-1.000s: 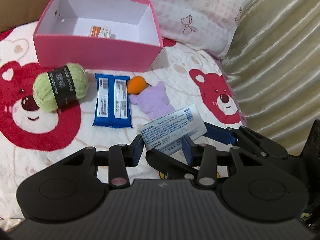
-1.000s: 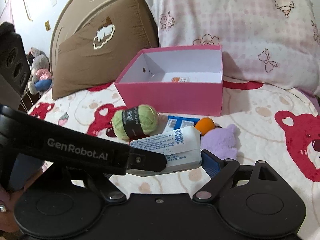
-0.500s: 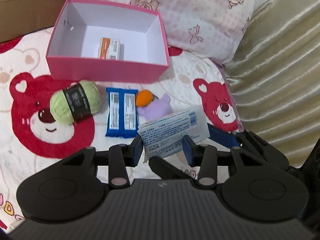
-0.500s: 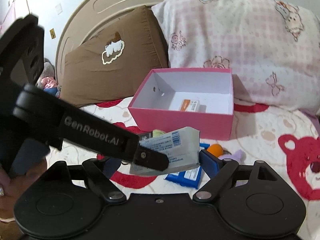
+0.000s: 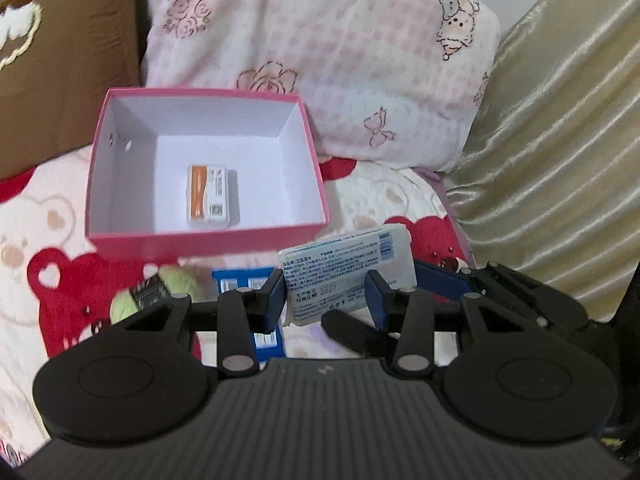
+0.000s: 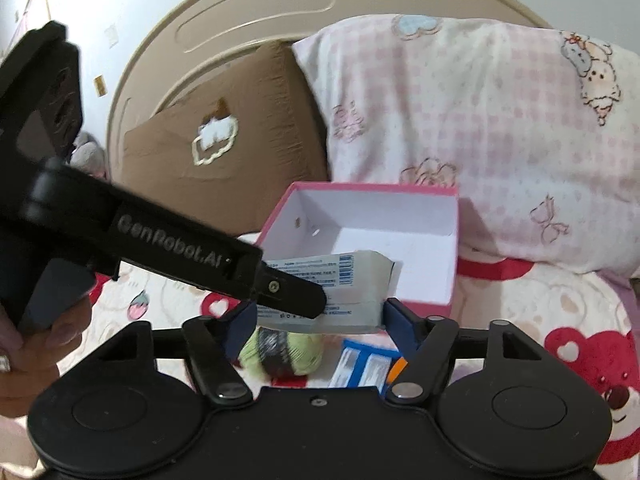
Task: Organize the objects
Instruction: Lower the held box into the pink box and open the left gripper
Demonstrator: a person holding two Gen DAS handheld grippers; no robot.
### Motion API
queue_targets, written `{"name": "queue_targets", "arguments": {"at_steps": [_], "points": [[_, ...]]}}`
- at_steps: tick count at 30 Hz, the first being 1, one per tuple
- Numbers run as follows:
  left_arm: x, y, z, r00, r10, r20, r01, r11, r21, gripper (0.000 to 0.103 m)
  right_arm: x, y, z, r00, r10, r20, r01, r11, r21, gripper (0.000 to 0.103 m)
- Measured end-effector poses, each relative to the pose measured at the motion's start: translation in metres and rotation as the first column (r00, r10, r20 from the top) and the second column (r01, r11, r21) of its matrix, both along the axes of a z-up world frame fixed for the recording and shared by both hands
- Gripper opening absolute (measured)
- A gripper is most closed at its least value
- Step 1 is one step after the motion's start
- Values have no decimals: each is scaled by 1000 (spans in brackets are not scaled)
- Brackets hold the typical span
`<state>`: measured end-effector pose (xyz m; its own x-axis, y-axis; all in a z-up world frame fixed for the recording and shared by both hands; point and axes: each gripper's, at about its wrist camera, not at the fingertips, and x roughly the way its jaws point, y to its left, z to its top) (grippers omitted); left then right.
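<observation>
Both grippers hold one white tissue packet [image 5: 348, 268] in the air above the bed, in front of the open pink box [image 5: 208, 236]. My left gripper [image 5: 326, 296] is shut on the packet's near end. My right gripper [image 6: 320, 316] is shut on the packet [image 6: 360, 280] from the other side. The box [image 6: 424, 302] holds a small orange-and-white carton [image 5: 210, 194]. A green yarn ball [image 5: 160, 292], a blue packet [image 5: 244, 280] and an orange thing [image 6: 396, 368] lie on the blanket below. The purple toy is mostly hidden.
A pink checked pillow [image 5: 340, 60] and a brown pillow [image 6: 240, 128] lean behind the box. A beige satin cover [image 5: 560, 160] rises at the right. The bed's blanket [image 5: 40, 240] has red bears. A hand [image 6: 36, 344] holds the left gripper.
Both grippers have lifted the tissue packet off the blanket and carried it up and toward the pink box. The items on the blanket have stayed in place.
</observation>
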<state>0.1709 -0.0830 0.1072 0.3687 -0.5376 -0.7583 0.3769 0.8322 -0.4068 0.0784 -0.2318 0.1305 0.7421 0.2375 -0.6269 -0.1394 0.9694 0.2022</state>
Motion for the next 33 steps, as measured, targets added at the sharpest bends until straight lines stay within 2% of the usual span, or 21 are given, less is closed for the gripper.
{"name": "queue_targets", "arguments": {"at_steps": [6, 10, 19, 23, 28, 33], "points": [[45, -5, -24, 999, 34, -10, -35, 996, -83, 42, 35, -15, -12, 999, -37, -12, 36, 997, -63, 62], [71, -13, -46, 998, 65, -12, -65, 993, -97, 41, 61, -27, -29, 998, -62, -26, 60, 995, -78, 53], [124, -19, -98, 989, 115, -98, -129, 981, -145, 42, 114, -28, -68, 997, -56, -54, 45, 981, -191, 51], [144, -15, -118, 974, 187, -130, -209, 961, -181, 41, 135, -27, -81, 997, -26, -74, 8, 973, -232, 51], [168, -14, -146, 954, 213, -210, -258, 942, -214, 41, 157, -14, -96, 995, 4, -101, -40, 933, -357, 51], [180, -11, -165, 943, 233, -236, -283, 937, -205, 41, 175, -15, -112, 990, 9, -143, -63, 925, -376, 49]]}}
